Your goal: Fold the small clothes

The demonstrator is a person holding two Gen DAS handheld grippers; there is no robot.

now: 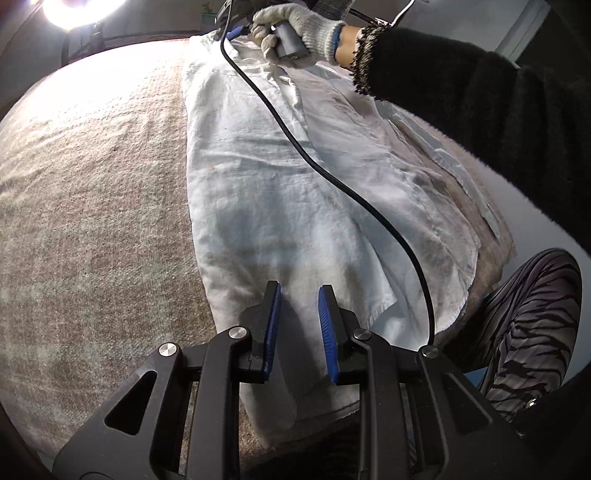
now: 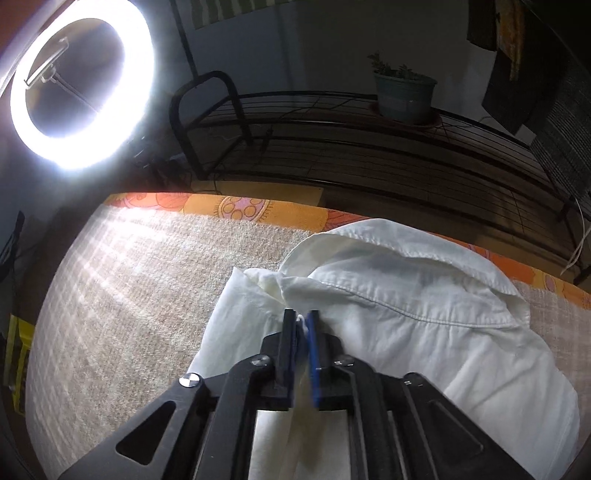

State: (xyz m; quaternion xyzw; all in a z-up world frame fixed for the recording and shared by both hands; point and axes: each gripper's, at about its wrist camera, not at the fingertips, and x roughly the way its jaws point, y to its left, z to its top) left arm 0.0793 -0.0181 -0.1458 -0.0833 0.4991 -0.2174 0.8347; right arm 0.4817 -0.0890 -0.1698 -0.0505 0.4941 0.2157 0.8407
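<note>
A white collared shirt [image 1: 280, 177] lies lengthwise on a beige woven cloth [image 1: 92, 192]. My left gripper [image 1: 298, 295] is open just above the shirt's near hem, with nothing between its blue pads. My right gripper [image 2: 301, 318] is shut on a fold of the white shirt [image 2: 406, 332] near its collar [image 2: 399, 295]. In the left wrist view the gloved hand with the right gripper [image 1: 240, 33] is at the shirt's far end. A black cable [image 1: 332, 173] runs across the shirt.
A bright ring light [image 2: 81, 85] stands at the far left. An orange patterned sheet [image 2: 236, 208] edges the beige cloth. Behind it are a black wire rack [image 2: 332, 122] and a potted plant [image 2: 404, 92]. The person's striped trouser leg [image 1: 528, 332] is at the right.
</note>
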